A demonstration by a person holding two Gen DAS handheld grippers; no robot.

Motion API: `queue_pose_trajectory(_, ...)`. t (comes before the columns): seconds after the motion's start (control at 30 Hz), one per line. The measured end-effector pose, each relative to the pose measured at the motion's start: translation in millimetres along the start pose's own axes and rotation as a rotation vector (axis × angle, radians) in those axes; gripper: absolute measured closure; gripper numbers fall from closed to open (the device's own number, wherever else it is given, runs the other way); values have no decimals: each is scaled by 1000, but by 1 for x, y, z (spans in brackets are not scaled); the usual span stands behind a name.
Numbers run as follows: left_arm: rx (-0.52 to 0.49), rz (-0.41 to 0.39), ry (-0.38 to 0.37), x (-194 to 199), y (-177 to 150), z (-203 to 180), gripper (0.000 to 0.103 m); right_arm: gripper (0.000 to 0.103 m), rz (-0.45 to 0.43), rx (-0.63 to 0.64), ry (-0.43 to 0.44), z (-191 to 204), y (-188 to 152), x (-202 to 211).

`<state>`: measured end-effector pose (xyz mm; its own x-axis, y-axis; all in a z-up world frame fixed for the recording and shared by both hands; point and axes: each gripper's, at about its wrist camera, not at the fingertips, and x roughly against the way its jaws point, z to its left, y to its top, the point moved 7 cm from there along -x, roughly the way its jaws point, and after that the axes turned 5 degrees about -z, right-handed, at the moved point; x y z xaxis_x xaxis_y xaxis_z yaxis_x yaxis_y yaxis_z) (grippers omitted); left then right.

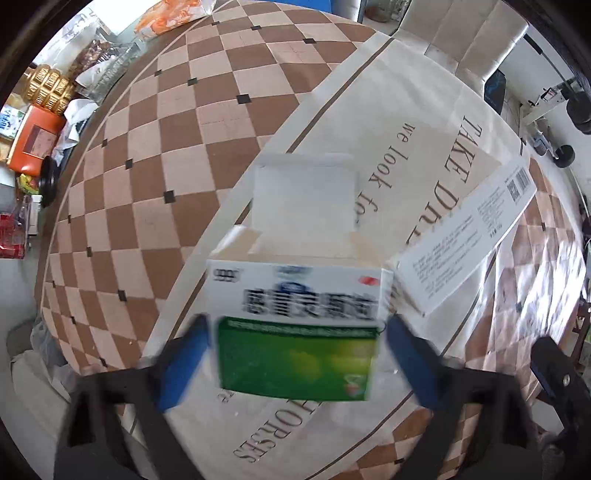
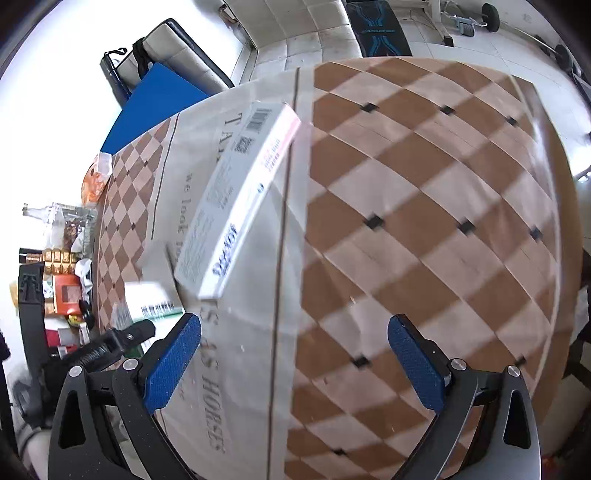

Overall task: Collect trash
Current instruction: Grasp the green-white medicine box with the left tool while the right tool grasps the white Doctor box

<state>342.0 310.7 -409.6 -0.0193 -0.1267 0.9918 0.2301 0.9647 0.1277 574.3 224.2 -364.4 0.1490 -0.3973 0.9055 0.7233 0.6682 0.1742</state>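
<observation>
A white and green medicine box with its top flap open sits between the blue pads of my left gripper; the pads touch both its sides. It rests over a cream cloth bag with printed lettering, lying flat on the checkered table. A long white carton lies on the bag to the right. In the right wrist view the long carton lies ahead left on the bag. My right gripper is open and empty above the table. The medicine box and left gripper show at the left.
Clutter lines the table's far left edge: an orange box, a gold tin, snack bags. A blue mat and white sofa stand beyond the table. The checkered tabletop spreads to the right.
</observation>
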Motion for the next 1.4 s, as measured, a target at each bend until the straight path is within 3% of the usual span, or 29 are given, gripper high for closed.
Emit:
queue_pose_trajectory(0.2, -9, -51, 54, 3, 17, 16, 18, 1, 24, 0, 8, 47, 41, -48)
queue_pose_trajectory(0.27, -26, -59, 102, 3, 20, 24, 16, 1, 30, 8, -16, 60, 54, -65)
queue_pose_trajectory(0.33, -13, -35, 80, 1, 18, 30, 15, 1, 63, 28, -65, 72, 65, -89)
queue_pose_trajectory(0.37, -6, -24, 71, 0, 19, 32, 15, 6, 90, 40, -87, 73, 66, -97)
queue_pose_trajectory(0.4, -5, -15, 69, -2, 23, 33, 14, 27, 132, 62, -109, 76, 65, -109)
queue_pose_trajectory(0.43, -5, -9, 72, -5, 25, 31, 14, 27, 137, 105, -134, 80, 66, -114)
queue_pose_trajectory(0.47, -7, -7, 72, -7, 27, 28, 14, 33, 142, 161, -156, 86, 66, -118)
queue_pose_trajectory(0.67, -53, 44, 90, -22, 21, 23, 12, 35, 223, 455, -193, 88, 32, -128)
queue_pose_trajectory(0.77, -66, 48, 84, -27, 22, 21, 12, 35, 266, 546, -215, 74, 7, -127)
queue_pose_trajectory(0.87, -109, 34, 100, -31, 23, 13, 15, 37, 284, 558, -257, 54, -11, -128)
queue_pose_trajectory(1.07, -111, 7, 135, -28, 22, 2, 18, 35, 194, 446, -281, 38, -15, -138)
queue_pose_trajectory(1.27, -127, -29, 171, -12, 7, -13, 19, 43, 79, 430, -341, 32, -24, -143)
queue_pose_trajectory(1.3, -122, -36, 165, -7, 4, -14, 19, 52, 64, 429, -333, 30, -25, -143)
queue_pose_trajectory(1.4, -119, -66, 155, 8, -3, -18, 19, 54, 42, 385, -263, 26, -31, -138)
